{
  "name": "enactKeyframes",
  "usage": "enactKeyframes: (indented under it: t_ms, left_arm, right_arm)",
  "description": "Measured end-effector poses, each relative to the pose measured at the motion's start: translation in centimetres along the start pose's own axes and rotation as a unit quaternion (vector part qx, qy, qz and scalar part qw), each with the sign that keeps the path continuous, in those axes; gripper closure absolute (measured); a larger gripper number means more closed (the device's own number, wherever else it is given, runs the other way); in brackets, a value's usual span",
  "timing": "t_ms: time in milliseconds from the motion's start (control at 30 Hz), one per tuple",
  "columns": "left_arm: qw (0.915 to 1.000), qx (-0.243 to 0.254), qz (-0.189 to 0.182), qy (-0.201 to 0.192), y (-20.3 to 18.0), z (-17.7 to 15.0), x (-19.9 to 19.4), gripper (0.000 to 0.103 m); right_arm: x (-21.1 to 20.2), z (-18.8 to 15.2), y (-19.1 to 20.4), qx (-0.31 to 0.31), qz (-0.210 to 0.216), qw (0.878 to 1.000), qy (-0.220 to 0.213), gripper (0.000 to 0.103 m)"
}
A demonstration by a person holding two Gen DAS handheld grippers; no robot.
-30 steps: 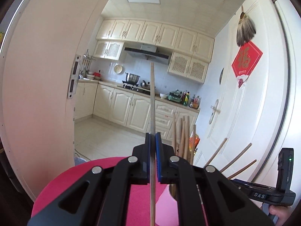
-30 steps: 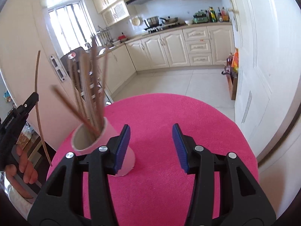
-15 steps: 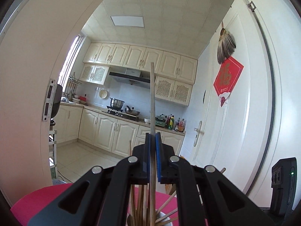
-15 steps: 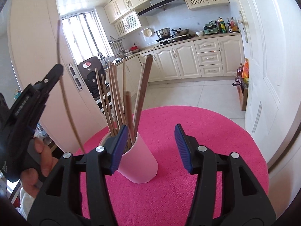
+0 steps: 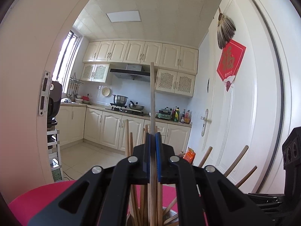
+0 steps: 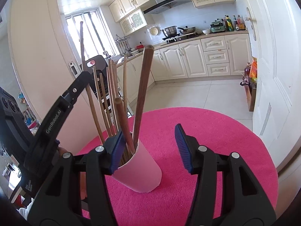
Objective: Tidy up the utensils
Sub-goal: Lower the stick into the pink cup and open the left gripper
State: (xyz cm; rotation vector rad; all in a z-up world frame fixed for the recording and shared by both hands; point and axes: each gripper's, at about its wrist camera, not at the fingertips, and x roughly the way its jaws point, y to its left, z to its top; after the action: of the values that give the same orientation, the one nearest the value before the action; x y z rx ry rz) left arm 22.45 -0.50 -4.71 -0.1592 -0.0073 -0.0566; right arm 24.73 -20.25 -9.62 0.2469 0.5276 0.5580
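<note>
Since a moment ago the left gripper (image 5: 152, 156) has come in over the pink cup (image 6: 140, 171), so its own view now looks down past the blue pads at the bundle of wooden chopsticks (image 5: 144, 197) standing in the cup's mouth, where half a second back only their tips showed. Clenched between the left jaws is a single chopstick (image 5: 152, 98), running straight up through the narrow slit between the pads and well beyond them, its lower end going down among the others in the cup. From the right wrist view that same chopstick (image 6: 82, 43) rises above the left gripper's black nose, just beside the bundle on its left. The right gripper (image 6: 150, 148) has its jaws spread wide with nothing between them; the cup sits at the left pad, partly behind it and leaning away, while the space ahead of the right pad is bare pink tabletop (image 6: 216, 131). I cannot tell whether the left pad touches the cup's rim. Behind it all lies the kitchen with cream cabinets (image 6: 188, 60).
</note>
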Motion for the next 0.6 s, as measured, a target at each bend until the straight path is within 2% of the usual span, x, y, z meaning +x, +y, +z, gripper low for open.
enactKeyframes:
  t_ms: [500, 567, 600]
  left_arm:
    - [0.9971, 0.013, -0.019, 0.072, 0.7, -1.2, -3.0, 0.096]
    - [0.996, 0.011, -0.021, 0.086, 0.8, -1.0, -3.3, 0.084]
    - [0.996, 0.01, -0.018, 0.087, 0.8, -0.8, -3.7, 0.072]
  right_arm:
    - [-2.2, -0.5, 2.4, -0.025, -0.023, 0.999, -0.022, 0.048]
    - [-2.7, -0.7, 2.8, -0.027, -0.029, 0.999, -0.023, 0.047]
    - [-2.9, -0.8, 3.0, -0.027, -0.028, 0.999, -0.024, 0.047]
